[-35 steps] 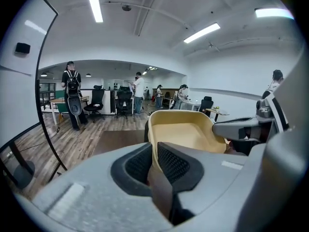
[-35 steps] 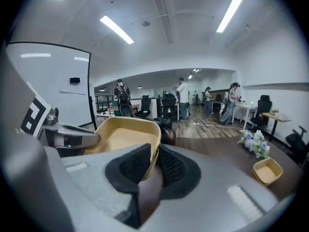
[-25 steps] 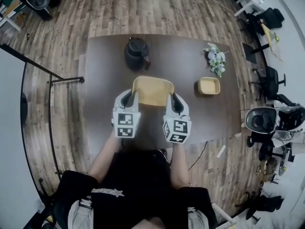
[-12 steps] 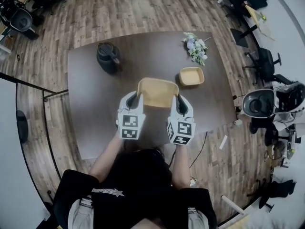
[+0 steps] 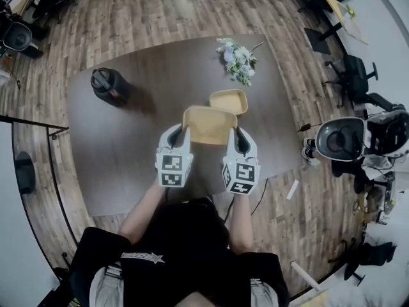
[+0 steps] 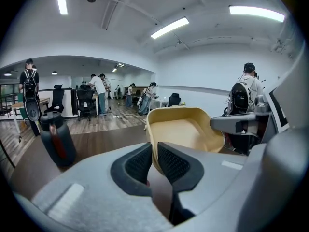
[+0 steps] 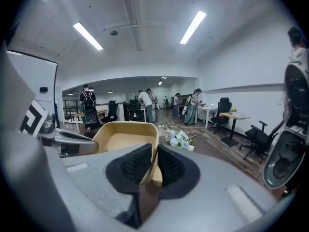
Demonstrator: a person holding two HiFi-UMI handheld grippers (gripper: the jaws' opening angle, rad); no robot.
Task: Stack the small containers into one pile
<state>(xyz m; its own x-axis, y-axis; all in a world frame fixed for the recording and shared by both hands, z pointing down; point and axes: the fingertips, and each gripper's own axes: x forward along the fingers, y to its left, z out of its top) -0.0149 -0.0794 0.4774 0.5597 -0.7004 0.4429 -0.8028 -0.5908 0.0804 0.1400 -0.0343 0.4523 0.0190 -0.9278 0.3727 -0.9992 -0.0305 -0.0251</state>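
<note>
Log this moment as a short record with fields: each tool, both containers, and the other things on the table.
left tool: shut on the left rim of the large container
right tool: shut on its right rim
large container: tan, empty, held by both tools above the table
small container: tan, on the table just beyond it; touching or not cannot be told
other things: dark jug at far left, flower bunch near the far edge
stack: not yet made
</note>
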